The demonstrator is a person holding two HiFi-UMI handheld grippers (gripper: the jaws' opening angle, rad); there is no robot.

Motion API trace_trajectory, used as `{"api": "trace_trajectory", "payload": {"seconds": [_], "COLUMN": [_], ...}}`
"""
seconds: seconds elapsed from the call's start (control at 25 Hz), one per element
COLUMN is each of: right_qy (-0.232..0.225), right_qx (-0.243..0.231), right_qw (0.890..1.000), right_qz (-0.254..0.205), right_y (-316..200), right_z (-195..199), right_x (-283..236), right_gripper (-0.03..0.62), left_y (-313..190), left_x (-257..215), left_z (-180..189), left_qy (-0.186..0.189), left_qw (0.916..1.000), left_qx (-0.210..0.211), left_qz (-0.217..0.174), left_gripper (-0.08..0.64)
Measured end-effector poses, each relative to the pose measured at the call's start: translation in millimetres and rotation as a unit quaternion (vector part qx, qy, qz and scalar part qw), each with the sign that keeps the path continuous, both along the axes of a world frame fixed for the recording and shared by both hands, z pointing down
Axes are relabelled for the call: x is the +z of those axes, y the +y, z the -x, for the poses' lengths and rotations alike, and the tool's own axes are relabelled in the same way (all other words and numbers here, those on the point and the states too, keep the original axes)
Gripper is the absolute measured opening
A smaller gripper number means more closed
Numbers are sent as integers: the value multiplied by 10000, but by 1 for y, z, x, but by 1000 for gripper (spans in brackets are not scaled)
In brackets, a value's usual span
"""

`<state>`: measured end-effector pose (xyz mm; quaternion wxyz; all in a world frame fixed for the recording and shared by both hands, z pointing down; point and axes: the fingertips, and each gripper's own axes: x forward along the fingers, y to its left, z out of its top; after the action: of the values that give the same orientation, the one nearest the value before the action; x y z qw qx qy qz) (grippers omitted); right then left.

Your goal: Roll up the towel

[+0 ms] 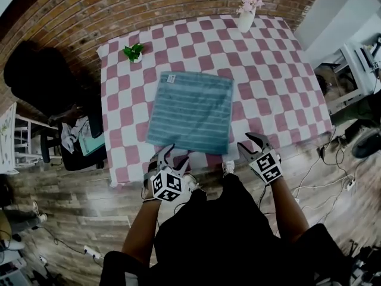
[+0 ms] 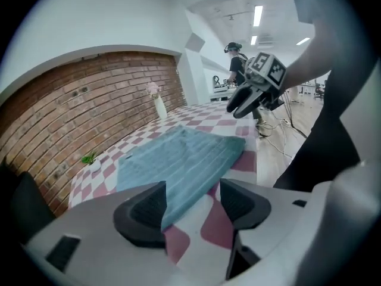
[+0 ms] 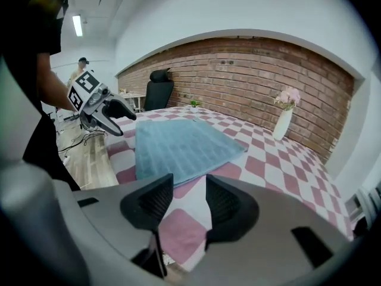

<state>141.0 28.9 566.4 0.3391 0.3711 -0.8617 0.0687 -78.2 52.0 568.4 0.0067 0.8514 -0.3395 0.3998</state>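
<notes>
Towel (image 1: 190, 112) lies flat and unrolled on the pink-checked tablecloth (image 1: 268, 88) — left gripper (image 1: 174, 155) and right gripper (image 1: 249, 143) hover near its closest edge, jaws spread, pinching nothing.

Pretty even indoor light, shadows are soft. The ceiling strips (image 2: 257, 15) glow at the top of the left gripper view. Heavy fisheye bends the brick wall (image 3: 250, 70), corners go black, close foreground's soft.

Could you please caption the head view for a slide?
Towel flat on the checked tablecloth; left gripper and right gripper open at its near edge.
</notes>
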Motion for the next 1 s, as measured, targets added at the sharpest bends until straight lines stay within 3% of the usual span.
{"api": "trace_trajectory", "payload": {"seconds": [0.12,0.28,0.56,0.84,0.96,1.0], "right_qy": [131,308,181,15,-80,-96], "right_qx": [-297,-755,-1024,-1347,-1445,-1483], "right_qw": [9994,9965,9944,9909,9894,9889], "right_qz": [-120,-174,-185,-72,-81,-85], "right_y": [-19,-45,-77,-83,-86,-88], "right_z": [-11,-26,-60,-73,-77,-78], "right_x": [-1,2,4,15,13,12], "right_gripper": [167,167,167,167,167,167], "left_y": [11,16,20,17,10,8], "left_x": [3,8,27,45,48,48], "left_z": [-42,-85,-150,-179,-181,-179], "left_qy": [16,128,-184,-444,-556,-610], "left_qw": [9995,9992,9980,9970,9965,9961], "left_qx": [290,252,459,392,186,65], "left_qz": [114,284,384,503,594,634], "left_gripper": [272,255,236,192,142,95]}}
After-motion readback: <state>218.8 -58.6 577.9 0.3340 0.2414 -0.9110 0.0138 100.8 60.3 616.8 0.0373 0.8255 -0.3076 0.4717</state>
